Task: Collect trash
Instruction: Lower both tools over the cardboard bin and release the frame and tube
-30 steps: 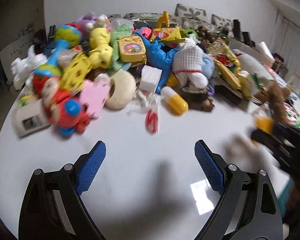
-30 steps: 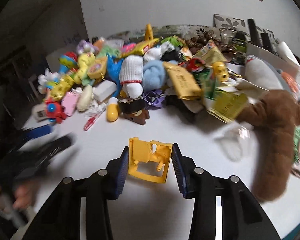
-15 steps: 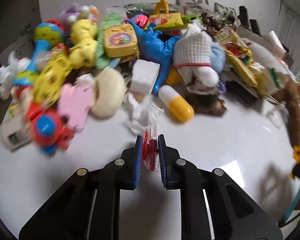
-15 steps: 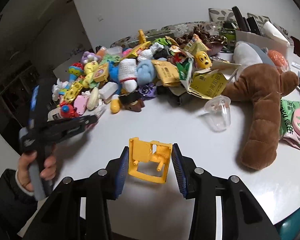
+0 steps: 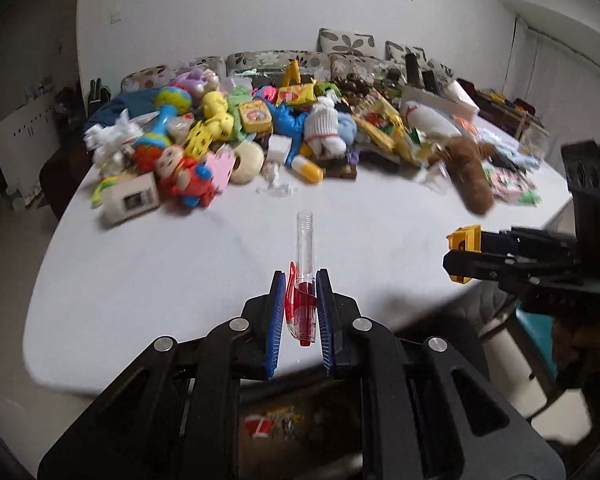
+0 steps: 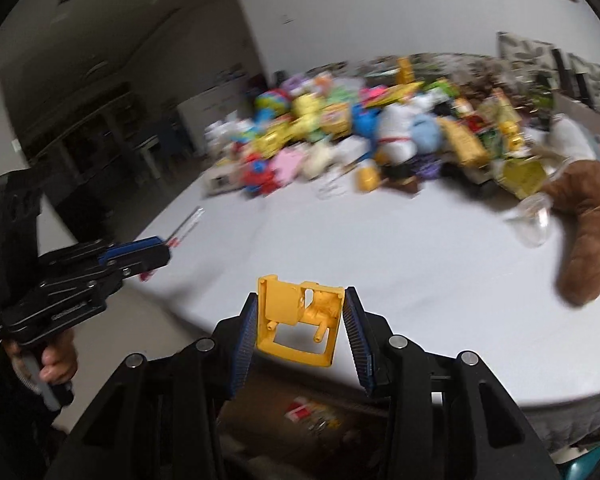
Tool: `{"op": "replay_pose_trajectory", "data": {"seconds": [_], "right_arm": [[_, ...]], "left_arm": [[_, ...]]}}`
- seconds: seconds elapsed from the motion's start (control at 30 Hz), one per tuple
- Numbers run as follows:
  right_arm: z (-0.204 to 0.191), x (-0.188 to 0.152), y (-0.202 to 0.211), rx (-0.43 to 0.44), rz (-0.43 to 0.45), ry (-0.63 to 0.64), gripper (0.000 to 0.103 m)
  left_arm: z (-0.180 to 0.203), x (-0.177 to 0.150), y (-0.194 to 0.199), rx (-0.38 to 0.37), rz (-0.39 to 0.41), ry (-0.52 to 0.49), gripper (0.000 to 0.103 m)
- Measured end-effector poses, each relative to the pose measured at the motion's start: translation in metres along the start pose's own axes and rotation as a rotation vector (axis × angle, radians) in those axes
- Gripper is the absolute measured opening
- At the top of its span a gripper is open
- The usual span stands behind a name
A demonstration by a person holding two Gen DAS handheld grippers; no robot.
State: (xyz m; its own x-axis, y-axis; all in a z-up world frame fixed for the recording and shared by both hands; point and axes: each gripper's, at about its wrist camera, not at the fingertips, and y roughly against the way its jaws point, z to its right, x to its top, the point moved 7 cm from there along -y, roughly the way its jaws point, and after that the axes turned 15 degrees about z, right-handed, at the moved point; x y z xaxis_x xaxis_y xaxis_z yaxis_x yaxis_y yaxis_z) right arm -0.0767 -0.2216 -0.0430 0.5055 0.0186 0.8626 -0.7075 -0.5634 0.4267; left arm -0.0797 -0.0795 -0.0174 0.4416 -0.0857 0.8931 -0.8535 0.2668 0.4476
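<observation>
Both hands full, hanging over the table [image 5: 148, 280] edge

Left gripper [image 5: 300, 304] pinched tight on the clear-and-red pen shell [image 5: 303, 276], right gripper [image 6: 300, 320] clamping the yellow plastic piece [image 6: 296, 320]; below looks like a box [image 6: 312, 420] with scraps, too blurry

Clamped pen barrel [image 5: 305, 280], yellow bracket [image 6: 298, 324]

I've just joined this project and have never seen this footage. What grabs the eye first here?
The heap of colourful toys and wrappers across the far side of the white table. Nearer, the left gripper clamps a clear pen barrel with a red clip, and the right gripper clamps a yellow plastic frame.
</observation>
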Motion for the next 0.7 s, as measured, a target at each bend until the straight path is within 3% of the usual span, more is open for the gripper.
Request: {"op": "replay_pose_trajectory", "data": {"seconds": [0.2,0.33,0.4,0.43,0.47,0.5,0.6,0.7], "right_arm": [[-0.040,-0.066,0.014,0.095,-0.191,0.055,0.042],[-0.044,-0.114,-0.003,0.099,-0.317,0.067,0.046],[-0.036,-0.138,-0.021,0.079,-0.373,0.067,0.076],[-0.033,-0.147,-0.027,0.062,-0.387,0.070,0.074],[-0.030,-0.157,-0.034,0.048,-0.411,0.071,0.070],[-0.029,-0.162,-0.037,0.050,-0.430,0.065,0.068],[-0.030,-0.144,-0.032,0.060,-0.393,0.052,0.065],[-0.033,-0.089,-0.026,0.069,-0.257,0.105,0.065]], "left_arm": [[-0.001,-0.069,0.033,-0.042,-0.138,-0.002,0.016],[-0.005,-0.128,0.020,-0.069,-0.275,-0.012,0.016],[-0.009,-0.157,0.007,-0.087,-0.333,-0.011,0.026],[-0.014,-0.169,0.000,-0.068,-0.349,-0.014,0.044],[-0.018,-0.179,-0.005,-0.058,-0.364,-0.015,0.052],[-0.025,-0.188,-0.010,-0.042,-0.377,-0.003,0.052],[-0.040,-0.191,-0.014,-0.034,-0.390,0.061,0.052],[-0.048,-0.167,-0.005,-0.055,-0.332,0.102,0.053]]}}
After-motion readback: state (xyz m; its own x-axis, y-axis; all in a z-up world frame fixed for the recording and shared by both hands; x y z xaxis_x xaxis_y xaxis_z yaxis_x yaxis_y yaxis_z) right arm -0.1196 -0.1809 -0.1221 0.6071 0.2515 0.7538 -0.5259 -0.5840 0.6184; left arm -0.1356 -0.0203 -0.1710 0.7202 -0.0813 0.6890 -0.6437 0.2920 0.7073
